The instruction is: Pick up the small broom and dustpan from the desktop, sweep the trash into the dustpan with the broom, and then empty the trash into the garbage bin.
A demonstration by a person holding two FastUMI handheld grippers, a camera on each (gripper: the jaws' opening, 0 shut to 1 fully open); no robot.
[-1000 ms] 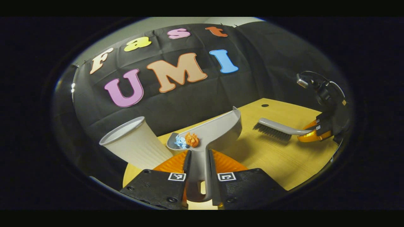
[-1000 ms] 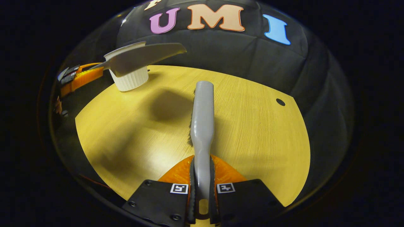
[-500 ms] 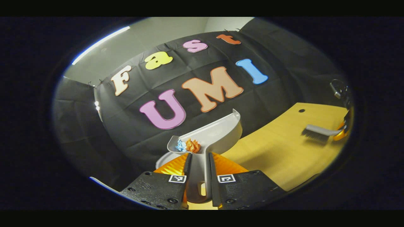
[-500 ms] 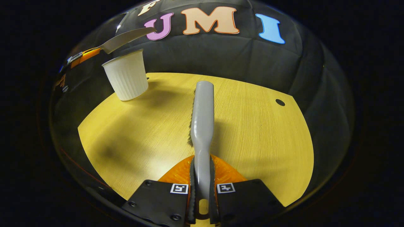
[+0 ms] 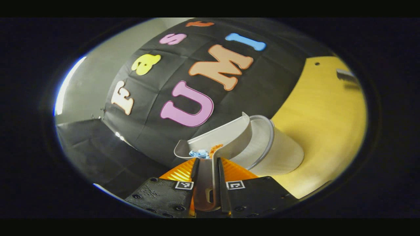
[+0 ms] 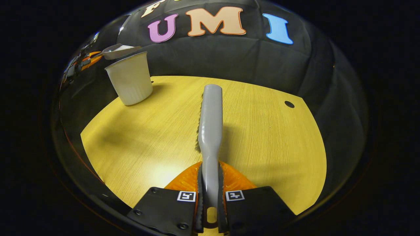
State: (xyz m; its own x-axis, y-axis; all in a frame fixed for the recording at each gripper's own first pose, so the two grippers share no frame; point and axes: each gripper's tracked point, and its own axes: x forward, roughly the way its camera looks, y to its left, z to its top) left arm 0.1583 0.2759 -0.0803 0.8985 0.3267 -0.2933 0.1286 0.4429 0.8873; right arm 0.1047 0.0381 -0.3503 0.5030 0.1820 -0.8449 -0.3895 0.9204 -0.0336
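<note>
Gripping dustpan (image 5: pixel 226 139) handle in left claw (image 5: pixel 206 177), tilted over bin (image 5: pixel 275 154)

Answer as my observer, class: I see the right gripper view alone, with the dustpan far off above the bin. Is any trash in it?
Observer: Yes. The left gripper view shows a blue scrap and an orange scrap at the back of the dustpan.
Operator: Is it gripped?
Observer: The left gripper is shut on the dustpan's handle.
Operator: And the bin?
Observer: The open mouth of the bin sits beside the dustpan's right edge.
</note>
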